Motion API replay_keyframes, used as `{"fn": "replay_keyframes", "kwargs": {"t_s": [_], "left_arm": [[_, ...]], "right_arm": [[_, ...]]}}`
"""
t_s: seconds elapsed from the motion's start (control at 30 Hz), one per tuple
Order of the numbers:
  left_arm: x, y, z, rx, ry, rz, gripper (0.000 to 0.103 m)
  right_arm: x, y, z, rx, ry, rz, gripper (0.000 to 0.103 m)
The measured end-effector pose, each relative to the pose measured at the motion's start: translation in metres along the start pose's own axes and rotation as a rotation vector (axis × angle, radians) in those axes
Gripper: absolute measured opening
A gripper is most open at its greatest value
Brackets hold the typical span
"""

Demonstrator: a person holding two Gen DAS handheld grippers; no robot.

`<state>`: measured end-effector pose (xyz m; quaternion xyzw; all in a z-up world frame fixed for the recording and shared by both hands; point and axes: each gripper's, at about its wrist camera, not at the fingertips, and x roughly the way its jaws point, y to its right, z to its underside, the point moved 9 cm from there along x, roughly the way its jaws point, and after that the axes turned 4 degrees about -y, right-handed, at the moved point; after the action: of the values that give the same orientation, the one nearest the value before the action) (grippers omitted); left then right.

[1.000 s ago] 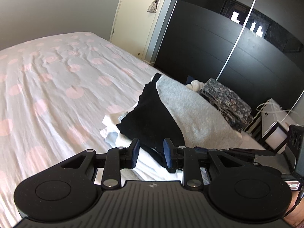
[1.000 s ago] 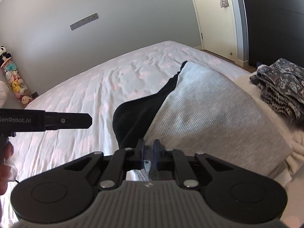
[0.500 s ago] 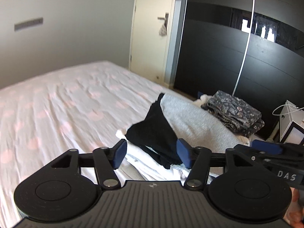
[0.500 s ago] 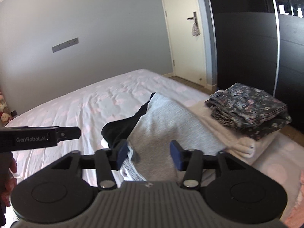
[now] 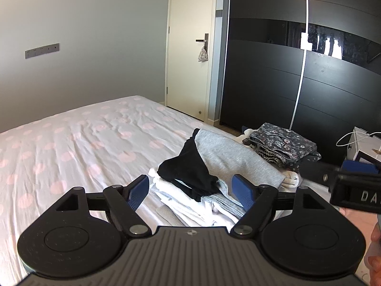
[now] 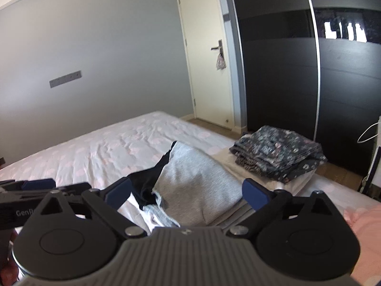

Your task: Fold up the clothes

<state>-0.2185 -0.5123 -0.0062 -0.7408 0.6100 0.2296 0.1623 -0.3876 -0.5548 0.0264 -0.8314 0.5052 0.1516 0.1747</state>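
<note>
A folded grey garment (image 5: 228, 157) lies on a stack with a black garment (image 5: 188, 166) beside it and white folded pieces (image 5: 181, 200) underneath. My left gripper (image 5: 191, 190) hovers above the stack's near end. Its jaws are opening wide, with nothing between the pads. In the right wrist view the grey garment (image 6: 195, 176) and black garment (image 6: 145, 183) lie just beyond my right gripper (image 6: 188, 194). Its jaws are also opening and hold nothing. Each gripper shows at the edge of the other's view: the right gripper (image 5: 352, 169) and the left gripper (image 6: 35, 186).
The stack rests on a bed (image 5: 71, 138) with a pink-dotted sheet. A folded dark floral pile (image 5: 283, 145) sits on pale cloth behind it. A cream door (image 5: 190, 47) and a black wardrobe (image 5: 309, 83) stand beyond, with a white box (image 5: 364, 147) at the right.
Both grippers let go of the clothing and opened wide. Both drew back and rose from the stack, so more of the room shows. The grey garment now lies flat on the pile.
</note>
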Motion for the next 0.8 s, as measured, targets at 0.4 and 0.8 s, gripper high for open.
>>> {"fn": "replay_keyframes", "kwargs": {"t_s": [0.4,0.8], "left_arm": [[-0.013,0.002,0.013,0.038,0.023,-0.068,0.077],[-0.008,0.004,0.036,0.038,-0.029,-0.096,0.078]], "right_arm": [[-0.014,-0.002,0.031,0.000,-0.079,0.091,0.102],[-0.013,-0.008,0.050,-0.003,-0.095,0.111,0.102]]}}
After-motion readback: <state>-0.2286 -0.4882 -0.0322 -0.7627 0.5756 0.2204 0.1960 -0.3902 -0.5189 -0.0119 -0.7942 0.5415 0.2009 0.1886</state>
